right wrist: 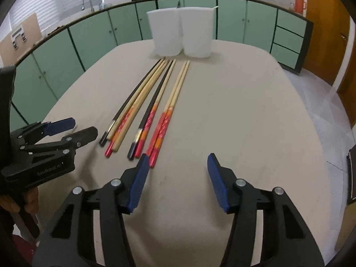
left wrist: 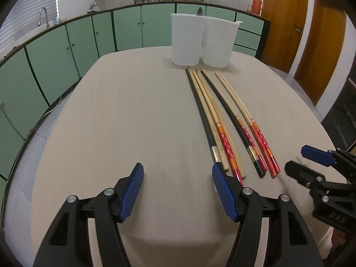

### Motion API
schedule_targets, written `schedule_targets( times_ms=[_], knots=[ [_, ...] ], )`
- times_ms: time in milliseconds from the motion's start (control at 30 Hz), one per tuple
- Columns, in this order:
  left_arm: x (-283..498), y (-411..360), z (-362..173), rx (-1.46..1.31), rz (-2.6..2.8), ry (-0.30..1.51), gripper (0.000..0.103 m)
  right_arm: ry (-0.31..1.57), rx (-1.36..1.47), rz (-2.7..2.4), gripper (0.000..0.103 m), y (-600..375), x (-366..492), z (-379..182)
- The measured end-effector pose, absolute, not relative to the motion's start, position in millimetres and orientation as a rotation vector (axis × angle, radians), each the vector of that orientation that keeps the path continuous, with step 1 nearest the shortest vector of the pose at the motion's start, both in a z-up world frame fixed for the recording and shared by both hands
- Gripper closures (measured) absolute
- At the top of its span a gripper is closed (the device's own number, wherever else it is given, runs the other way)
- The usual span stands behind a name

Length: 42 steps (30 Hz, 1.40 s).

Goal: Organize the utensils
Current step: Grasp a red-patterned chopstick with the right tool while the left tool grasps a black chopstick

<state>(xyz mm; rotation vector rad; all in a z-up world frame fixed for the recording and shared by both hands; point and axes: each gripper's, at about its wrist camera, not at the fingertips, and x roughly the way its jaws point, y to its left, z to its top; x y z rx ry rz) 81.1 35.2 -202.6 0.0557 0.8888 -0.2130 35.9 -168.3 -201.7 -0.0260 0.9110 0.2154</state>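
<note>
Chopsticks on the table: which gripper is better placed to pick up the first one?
Probably the right gripper: it is open, and its left finger sits at the handle ends of the rightmost chopsticks. The left gripper, also open, faces mostly bare table.

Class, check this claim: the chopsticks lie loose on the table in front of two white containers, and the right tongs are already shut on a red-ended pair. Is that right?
Not quite. The chopsticks do lie loose on the table before the two white containers, but the right tongs are open and hold nothing, as the right wrist view shows; one blue tip only sits near the red ends.
</note>
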Motion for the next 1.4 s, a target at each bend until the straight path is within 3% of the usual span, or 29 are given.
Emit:
schedule_targets(
  times_ms=[533, 700, 767, 1200, 1267, 1400],
  knots=[
    [73, 31, -199, 0.064, -0.224, 0.881, 0.04, 0.917, -0.041, 0.179, 0.059, -173, 39, -206],
    [72, 29, -199, 0.066, -0.23, 0.879, 0.04, 0.882, -0.065, 0.213, 0.09, -159, 41, -209],
    [72, 29, -199, 0.059, -0.235, 0.884, 0.04, 0.874, -0.07, 0.218, 0.097, -157, 43, -210],
    [73, 17, -206, 0.089, -0.233, 0.904, 0.041, 0.878, -0.008, 0.19, 0.098, -175, 46, -208],
    [74, 16, -206, 0.087, -0.23, 0.899, 0.045, 0.878, -0.003, 0.191, 0.098, -175, 46, -209],
    [74, 12, -206, 0.097, -0.243, 0.893, 0.063, 0.877, 0.008, 0.194, 0.098, -176, 45, -210]
  ],
)
